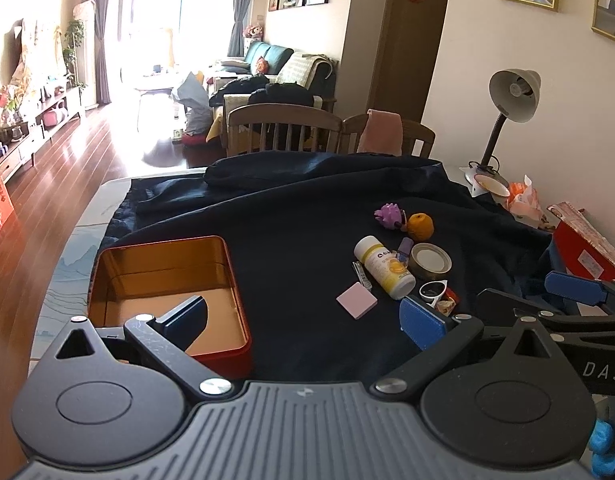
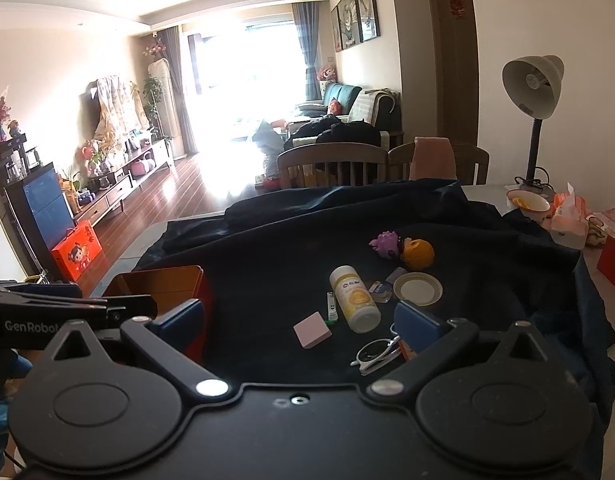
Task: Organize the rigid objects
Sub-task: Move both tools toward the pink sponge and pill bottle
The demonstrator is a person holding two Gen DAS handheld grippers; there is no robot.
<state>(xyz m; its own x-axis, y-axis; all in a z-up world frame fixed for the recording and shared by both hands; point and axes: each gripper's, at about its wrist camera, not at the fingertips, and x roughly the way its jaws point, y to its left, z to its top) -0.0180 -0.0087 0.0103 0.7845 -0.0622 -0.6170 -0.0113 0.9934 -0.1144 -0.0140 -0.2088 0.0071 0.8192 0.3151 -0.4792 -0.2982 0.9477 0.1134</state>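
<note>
A dark navy cloth (image 1: 299,240) covers the bench, and the things to sort lie on it in a loose cluster at the centre right of both views. In the left wrist view the left gripper (image 1: 303,320) fills the bottom of the frame with its blue-padded fingers spread wide apart and nothing between them; its left finger hangs over the open red tin box (image 1: 167,280), gold inside and apparently empty, at the lower left. Right of centre lies a white pill bottle (image 1: 385,266) on its side, with nail clippers (image 1: 361,274) just beside it on the left and a pink square block (image 1: 356,301) below those. A roll of tape (image 1: 430,261) sits right of the bottle, a small purple bottle (image 1: 403,252) between them, and white-framed sunglasses (image 1: 432,292) below. Higher up, a purple toy (image 1: 389,216) touches an orange ball-shaped thing (image 1: 421,226). In the right wrist view the right gripper (image 2: 301,324) is likewise wide apart and empty, low in the frame, with the sunglasses just beside its right finger. At the upper right a desk lamp (image 2: 533,92) stands behind a bowl (image 2: 527,202).
</note>
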